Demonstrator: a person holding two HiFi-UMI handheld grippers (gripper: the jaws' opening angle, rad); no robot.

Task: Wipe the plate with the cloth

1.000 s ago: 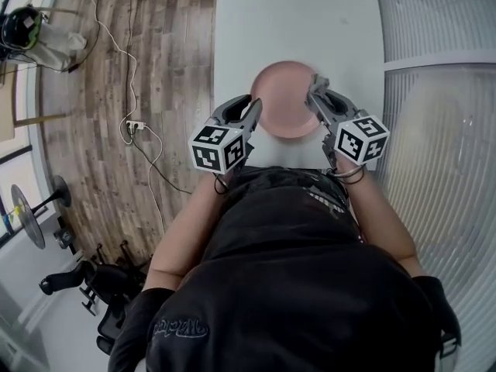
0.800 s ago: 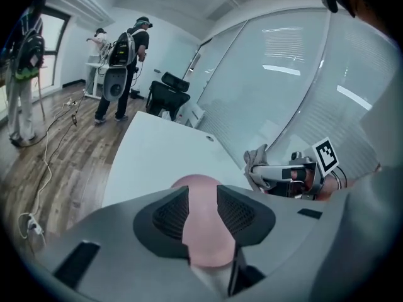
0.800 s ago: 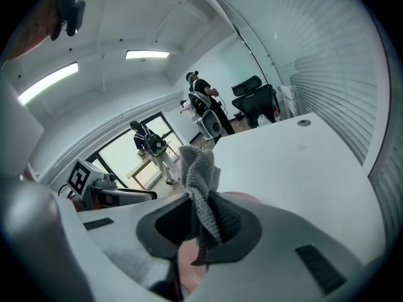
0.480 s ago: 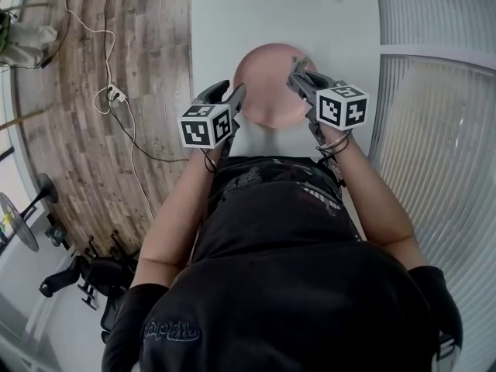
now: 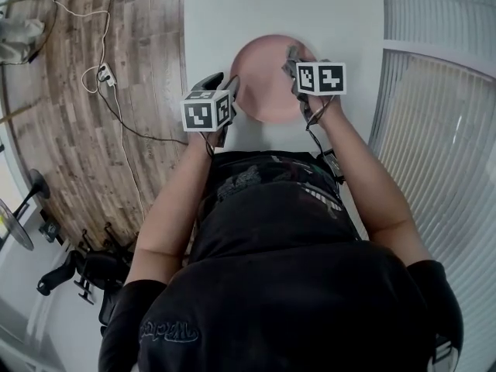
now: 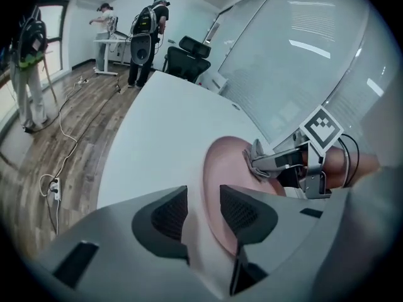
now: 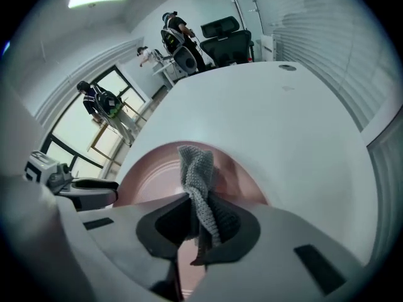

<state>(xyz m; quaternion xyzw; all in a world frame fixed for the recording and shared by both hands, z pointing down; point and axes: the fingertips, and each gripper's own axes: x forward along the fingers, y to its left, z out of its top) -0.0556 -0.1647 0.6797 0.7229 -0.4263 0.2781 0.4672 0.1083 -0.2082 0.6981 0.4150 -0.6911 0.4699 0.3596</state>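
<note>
Plate: a pink plate (image 5: 263, 84) is set on the white table (image 5: 271, 6), close to the table's near edge and just ahead of the person.
Cloth: a grey knitted cloth (image 7: 200, 175) is carried in the right gripper (image 5: 295, 59). Its free end sticks out past the jaws, over the right part of the plate. Whether it already touches the plate cannot be told.
Right jaws: pressed together on the cloth, which is bunched between the pads.
Left gripper (image 5: 226, 84): held at the plate's left rim. Its jaws are being opened, the pads stand apart and nothing is pinched. The rim is seen in line with the gap, but whether it lies between the pads cannot be told.
Change: since a second ago both grippers have been lowered and tipped more steeply toward the plate. The left jaws, narrower then, have been widened.
Meaning: the approach is judged nearly complete, and wiping is not yet begun. The widened left jaws suggest that the rim is to be steadied.
Next: the cloth's end would have to be pressed onto the plate's surface and drawn across it.
</note>
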